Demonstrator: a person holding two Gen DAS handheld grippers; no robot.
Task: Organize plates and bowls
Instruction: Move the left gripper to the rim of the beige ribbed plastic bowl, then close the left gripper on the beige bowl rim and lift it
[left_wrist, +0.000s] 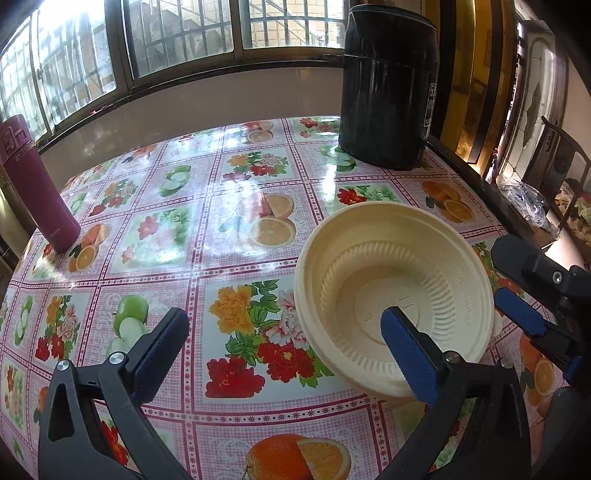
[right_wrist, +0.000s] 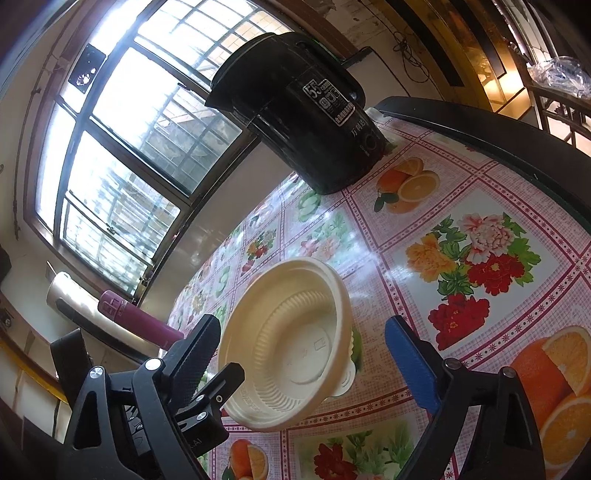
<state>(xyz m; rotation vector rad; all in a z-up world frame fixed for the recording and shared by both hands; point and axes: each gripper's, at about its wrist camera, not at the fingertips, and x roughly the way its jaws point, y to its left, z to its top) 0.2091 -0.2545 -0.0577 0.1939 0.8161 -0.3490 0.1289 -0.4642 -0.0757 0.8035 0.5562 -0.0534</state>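
Left wrist view shows the cream bowl (left_wrist: 395, 295) on the table (left_wrist: 229, 206), lower right of frame, apparently nested on another. Left gripper (left_wrist: 288, 350) and right gripper (right_wrist: 303, 354) both gape wide, holding nothing; stacking looks nearly done.

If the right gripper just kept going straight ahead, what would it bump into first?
Most likely the cream bowl. It sits right ahead between the open fingers of the right gripper, on the flowered tablecloth. The left gripper is at the bowl's near rim too. Depth is hard to judge through this lens.
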